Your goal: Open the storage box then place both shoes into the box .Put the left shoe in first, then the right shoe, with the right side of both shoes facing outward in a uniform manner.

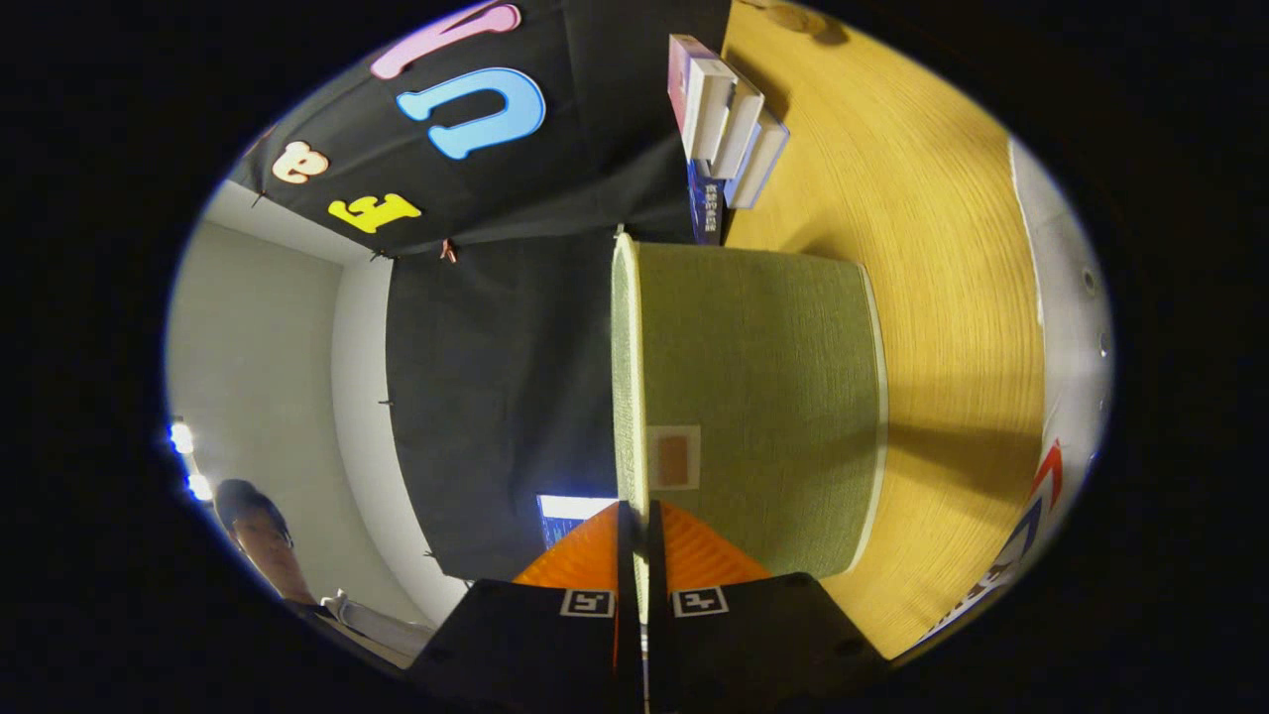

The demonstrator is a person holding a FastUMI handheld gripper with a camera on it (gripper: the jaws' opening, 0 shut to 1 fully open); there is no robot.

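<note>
Right now your gripper (634, 516) is turned on its side, so the wooden tabletop (952, 327) stands like a wall on one side of the view and the booth's black cloth (496, 397) on the other. Your two fingers are pressed together on the thin edge of the storage box lid (627, 397), with the rim running straight out from between the fingertips and on beyond them. You are clamped on that lid edge, one finger on each face of it, with no gap showing apart from the lid's own thickness.

The storage box (763, 397) itself is the green fabric-covered body just beside the lid, its side wall stretching away from the fingers towards the tabletop, where its pale bottom trim meets the wood. A small pale label patch (674, 458) sits on the green wall close ahead of your fingertips.

Beyond the box, well apart from it, a few small cartons (724, 124) stand on the table against the cloth. Past the cloth's edge you see a plain grey wall (268, 357), and near it a person (263, 540) stands beside your fingers' base.
</note>
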